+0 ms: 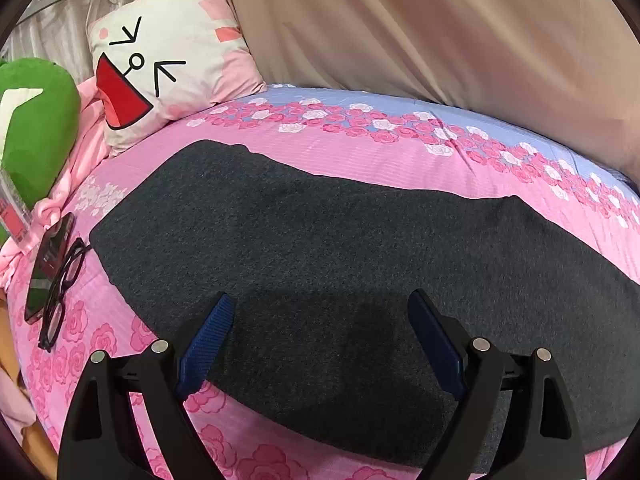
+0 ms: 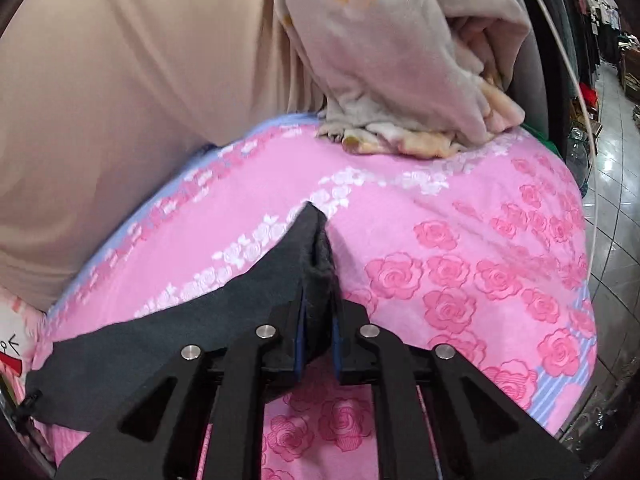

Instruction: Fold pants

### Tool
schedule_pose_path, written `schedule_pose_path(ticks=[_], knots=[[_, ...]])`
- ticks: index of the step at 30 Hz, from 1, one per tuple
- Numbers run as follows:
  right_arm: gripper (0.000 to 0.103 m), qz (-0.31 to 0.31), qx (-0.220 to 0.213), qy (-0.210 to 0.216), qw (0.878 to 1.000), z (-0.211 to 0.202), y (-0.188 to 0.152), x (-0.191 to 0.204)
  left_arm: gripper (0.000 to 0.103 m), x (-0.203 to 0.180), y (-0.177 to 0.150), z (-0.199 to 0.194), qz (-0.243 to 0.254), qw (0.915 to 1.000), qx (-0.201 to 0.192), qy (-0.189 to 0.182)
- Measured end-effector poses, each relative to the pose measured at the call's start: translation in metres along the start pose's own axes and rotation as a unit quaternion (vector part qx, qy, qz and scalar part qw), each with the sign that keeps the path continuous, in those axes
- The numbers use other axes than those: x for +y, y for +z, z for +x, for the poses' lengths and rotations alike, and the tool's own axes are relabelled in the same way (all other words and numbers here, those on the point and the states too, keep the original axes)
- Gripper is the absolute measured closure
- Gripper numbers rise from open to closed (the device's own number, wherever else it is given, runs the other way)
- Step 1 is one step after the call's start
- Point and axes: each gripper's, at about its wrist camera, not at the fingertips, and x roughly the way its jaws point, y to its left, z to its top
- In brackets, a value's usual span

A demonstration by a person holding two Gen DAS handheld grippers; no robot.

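**A:** Pants, where are they, and what can't you make out?

**B:** They lie spread flat across the bed, a dark grey stretch running left to right. From my left wrist camera their right end runs out of frame, so I cannot tell which end is waist and which is legs. From the right wrist camera only one bunched edge shows, and my own fingers cover the spot where it is gripped.

**A:** And the surface, the room?

**B:** A pink sheet printed with roses, with a pale blue band along its far side. A beige curtain hangs behind the bed. Far left there is a white and pink pillow with a cartoon face, and a green plush beside it, partly cut off. A phone and black glasses lie touching each other, just left of the pants. A folded fleece blanket sits at the far end in the right view, with tiled floor off to the right.

**A:** Your grippers?

**B:** My left gripper hovers over the near edge of the pants, fingers wide apart, gripping nothing. My right gripper is clamped on a fold of the pants, which stands up in a peak beyond the tips.
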Motion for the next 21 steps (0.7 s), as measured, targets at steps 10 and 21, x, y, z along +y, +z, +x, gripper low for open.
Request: schedule_pose_path(ticks=[10, 21], knots=[[0.092, 0.008, 0.055, 0.002, 0.998, 0.021, -0.015, 0.003, 0.016, -0.001, 0.001, 0.001, 0.001, 0.9999, 0.003, -0.012], [0.093, -0.116, 0.002, 0.214, 0.97, -0.049, -0.007, 0.21, 0.016, 0.01, 0.0, -0.006, -0.021, 0.9982, -0.009, -0.056]])
